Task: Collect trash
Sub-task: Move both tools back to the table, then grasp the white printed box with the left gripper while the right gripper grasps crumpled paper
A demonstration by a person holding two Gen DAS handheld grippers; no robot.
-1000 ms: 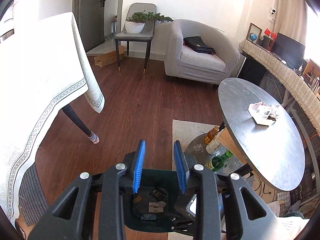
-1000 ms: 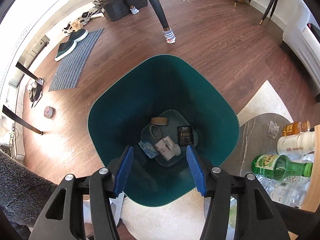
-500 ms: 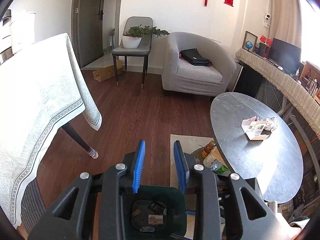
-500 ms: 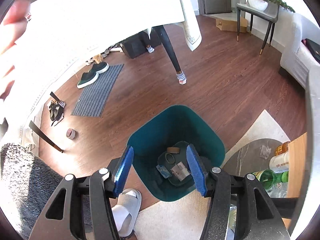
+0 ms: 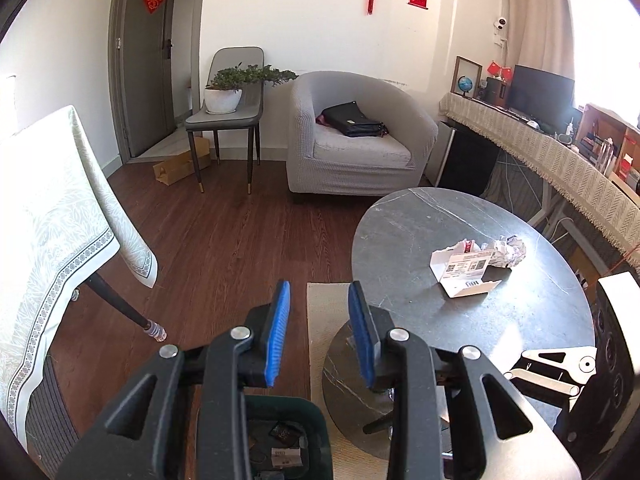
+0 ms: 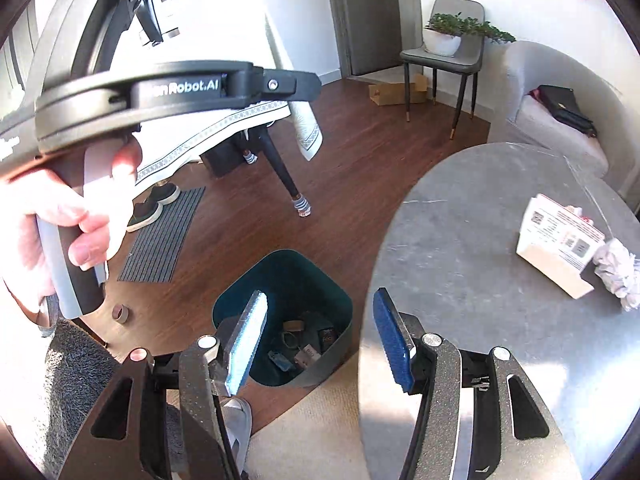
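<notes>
Both my grippers, left [image 5: 318, 328] and right [image 6: 320, 344], angle downward, parted, empty; left jaws just widened. Only right view shows my hand [image 6: 76, 216] at 9 o'clock.

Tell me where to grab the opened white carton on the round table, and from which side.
Judging from the pictures, take the opened white carton by its raised printed flap, which stands up off the round table, coming from above on the near side. The crumpled paper crowds its far side. Both tongs look empty.
</notes>
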